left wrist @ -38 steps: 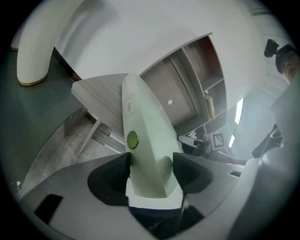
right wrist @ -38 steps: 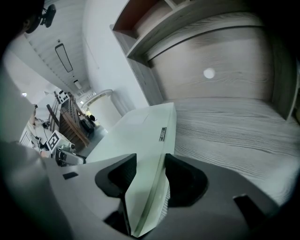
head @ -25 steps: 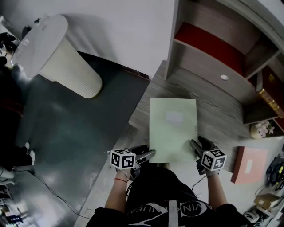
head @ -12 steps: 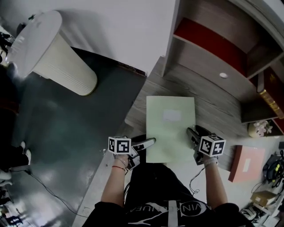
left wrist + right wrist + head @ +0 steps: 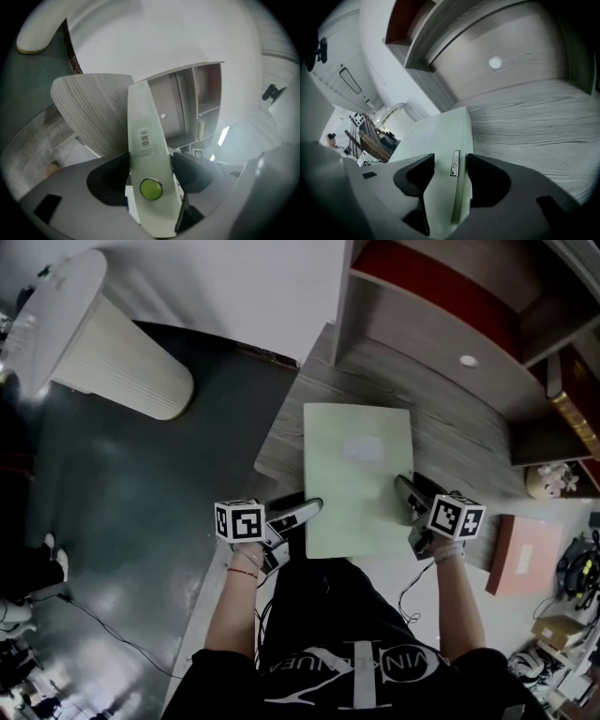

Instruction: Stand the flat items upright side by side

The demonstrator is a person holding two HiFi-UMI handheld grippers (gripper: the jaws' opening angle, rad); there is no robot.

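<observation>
A pale green flat folder (image 5: 361, 479) lies face up over the near edge of the wood-grain desk (image 5: 450, 418). My left gripper (image 5: 314, 507) is at its left edge. In the left gripper view the folder's side (image 5: 146, 136), with a barcode label and a green snap button, runs between the jaws of the left gripper (image 5: 150, 161). Those jaws are closing and the pads touch it on both sides. My right gripper (image 5: 403, 486) grips the right edge. In the right gripper view the folder (image 5: 440, 136) fills the gap of the right gripper (image 5: 451, 161).
A shelf unit (image 5: 441, 296) with a red back panel stands at the rear of the desk, with books (image 5: 574, 418) in its right bay. A pink flat item (image 5: 522, 568) lies at the right. A white ribbed cylinder (image 5: 103, 352) stands on the dark floor at the left.
The folder and both grippers sit higher in the head view. The left gripper now holds the folder's left edge farther from the near corner.
</observation>
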